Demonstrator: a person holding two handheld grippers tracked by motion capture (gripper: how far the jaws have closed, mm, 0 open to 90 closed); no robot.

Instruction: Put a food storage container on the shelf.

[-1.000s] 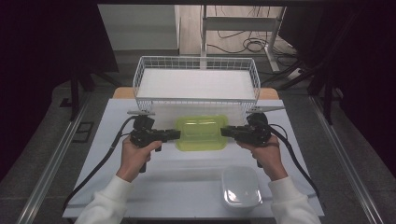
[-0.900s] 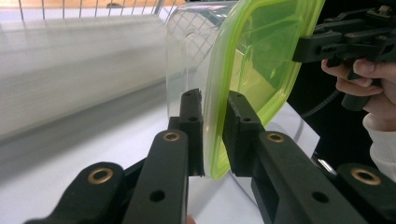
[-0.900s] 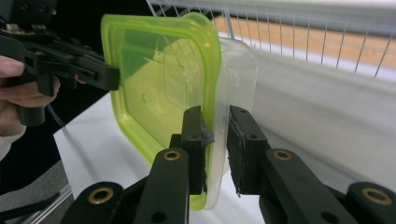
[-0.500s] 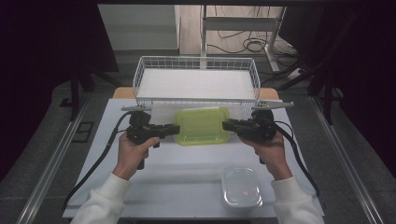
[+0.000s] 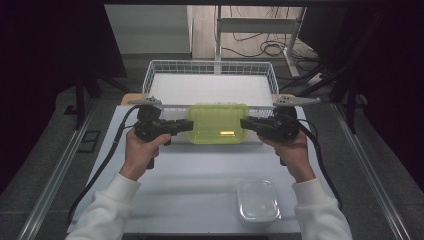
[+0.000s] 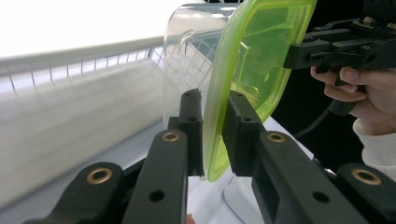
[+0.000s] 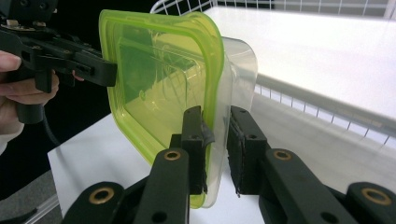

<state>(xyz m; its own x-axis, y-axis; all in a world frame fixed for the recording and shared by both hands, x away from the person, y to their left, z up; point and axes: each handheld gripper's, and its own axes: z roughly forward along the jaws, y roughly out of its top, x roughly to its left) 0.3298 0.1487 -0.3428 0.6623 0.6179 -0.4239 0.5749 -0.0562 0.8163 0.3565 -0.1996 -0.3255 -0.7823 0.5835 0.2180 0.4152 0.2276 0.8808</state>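
Your grip is thin on both sides: each hand-held gripper pinches only the rim of the green-lidded container [image 5: 217, 123], so if your hands drift apart, or one tilts more than the other, I judge the rim could slide out of a pinch and the box drop onto the worktop [image 5: 190, 170] or catch the front wire of the basket [image 5: 210, 87].

Nearest you, at 5 o'clock on the worktop, a second clear container [image 5: 258, 200] sits well apart from the work.

Your left hand-held gripper [image 6: 212, 135] is nearly closed, its jaws pinching the lid's edge at the container's 9 o'clock side. Your right hand-held gripper [image 7: 215, 149] does the same at 3 o'clock; there the left jaw presses the lid while a slim gap shows by the right jaw, so that hold looks the weaker one.

The container itself hangs between them, above the worktop, just short of the basket at 12 o'clock.
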